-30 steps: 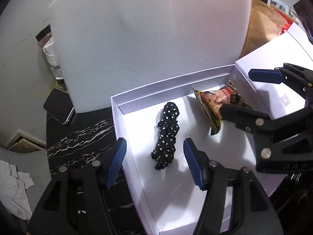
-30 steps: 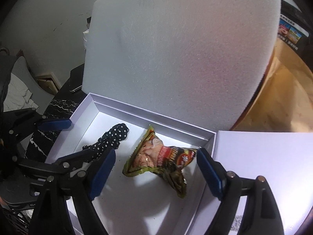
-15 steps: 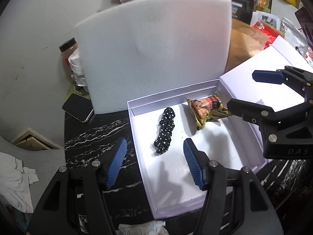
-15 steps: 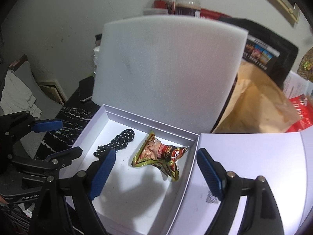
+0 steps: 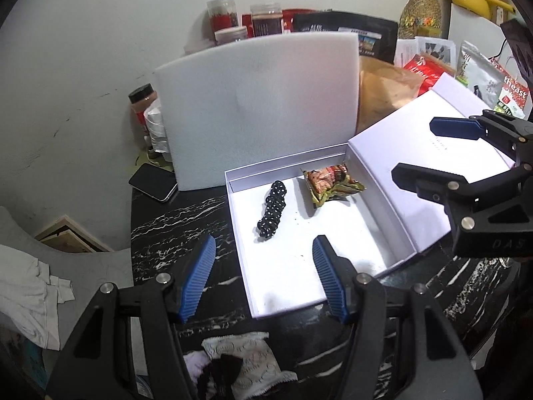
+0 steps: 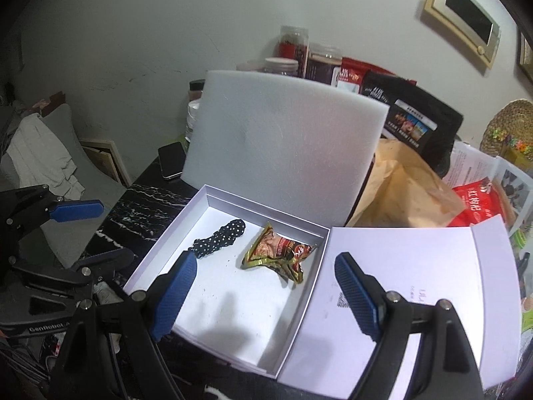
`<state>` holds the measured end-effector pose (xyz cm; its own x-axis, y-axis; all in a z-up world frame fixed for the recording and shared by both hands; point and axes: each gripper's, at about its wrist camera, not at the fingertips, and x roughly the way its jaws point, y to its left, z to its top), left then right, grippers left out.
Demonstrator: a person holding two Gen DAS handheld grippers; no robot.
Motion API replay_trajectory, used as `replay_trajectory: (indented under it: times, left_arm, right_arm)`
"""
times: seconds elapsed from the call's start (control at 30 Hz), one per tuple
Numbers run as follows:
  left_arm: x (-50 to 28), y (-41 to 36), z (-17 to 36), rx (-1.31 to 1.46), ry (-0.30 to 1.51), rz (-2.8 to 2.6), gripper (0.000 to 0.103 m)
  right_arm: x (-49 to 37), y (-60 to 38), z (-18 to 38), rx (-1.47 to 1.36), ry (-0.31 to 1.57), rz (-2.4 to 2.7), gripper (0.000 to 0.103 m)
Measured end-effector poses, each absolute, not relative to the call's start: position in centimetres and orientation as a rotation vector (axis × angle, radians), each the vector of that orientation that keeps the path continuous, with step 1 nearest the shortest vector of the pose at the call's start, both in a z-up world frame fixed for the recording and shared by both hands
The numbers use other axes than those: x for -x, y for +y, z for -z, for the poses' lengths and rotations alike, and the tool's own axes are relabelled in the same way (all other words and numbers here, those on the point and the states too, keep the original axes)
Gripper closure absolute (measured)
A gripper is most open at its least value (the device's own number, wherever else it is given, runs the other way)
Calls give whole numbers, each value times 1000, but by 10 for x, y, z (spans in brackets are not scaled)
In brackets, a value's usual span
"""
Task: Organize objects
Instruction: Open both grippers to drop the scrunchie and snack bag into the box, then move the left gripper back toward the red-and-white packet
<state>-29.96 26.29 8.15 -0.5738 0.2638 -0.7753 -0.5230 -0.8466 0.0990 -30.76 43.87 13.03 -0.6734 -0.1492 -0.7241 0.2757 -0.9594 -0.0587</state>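
Observation:
A shallow white box (image 5: pixel 283 166) (image 6: pixel 266 206) lies on the black marbled table, its lid (image 5: pixel 416 113) (image 6: pixel 399 266) folded flat to the right. Inside are a black polka-dot scrunchie (image 5: pixel 273 208) (image 6: pixel 220 238) and, to its right, a crumpled snack packet (image 5: pixel 329 183) (image 6: pixel 276 251). My left gripper (image 5: pixel 263 240) (image 6: pixel 115 230) hovers open above the box's near left edge, holding nothing. The right gripper (image 6: pixel 265 258) (image 5: pixel 413 146) is open wide over the box's right side and lid, also with nothing in it.
A white foam sheet (image 5: pixel 260 106) (image 6: pixel 283 146) stands upright behind the box. A phone (image 5: pixel 153 181) (image 6: pixel 171 160) lies left of it. A brown paper bag (image 6: pixel 399 186), jars (image 5: pixel 226 16) and packets crowd the back. A patterned white packet (image 5: pixel 246 356) lies at the near table edge.
Both grippers have drawn back and up from the box, which looks smaller now. The jars and packets behind the foam have come into view. The scrunchie and snack packet stay put.

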Motion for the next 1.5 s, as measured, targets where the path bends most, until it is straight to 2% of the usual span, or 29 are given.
replay_trajectory:
  times: [0.57, 0.97, 1.2, 1.5]
  left_arm:
    - [211, 242, -86, 1098, 431, -2416, 39]
    - [161, 216, -60, 1147, 397, -2450, 38]
    - [138, 192, -42, 1168, 316, -2506, 37]
    - [103, 171, -18, 1188, 336, -2566, 36]
  right_arm:
    - [233, 447, -142, -1077, 270, 2683, 18]
    - [193, 438, -110, -1101, 278, 2607, 18]
    - [172, 425, -89, -1096, 293, 2554, 18]
    - [150, 401, -61, -1093, 305, 2467, 18]
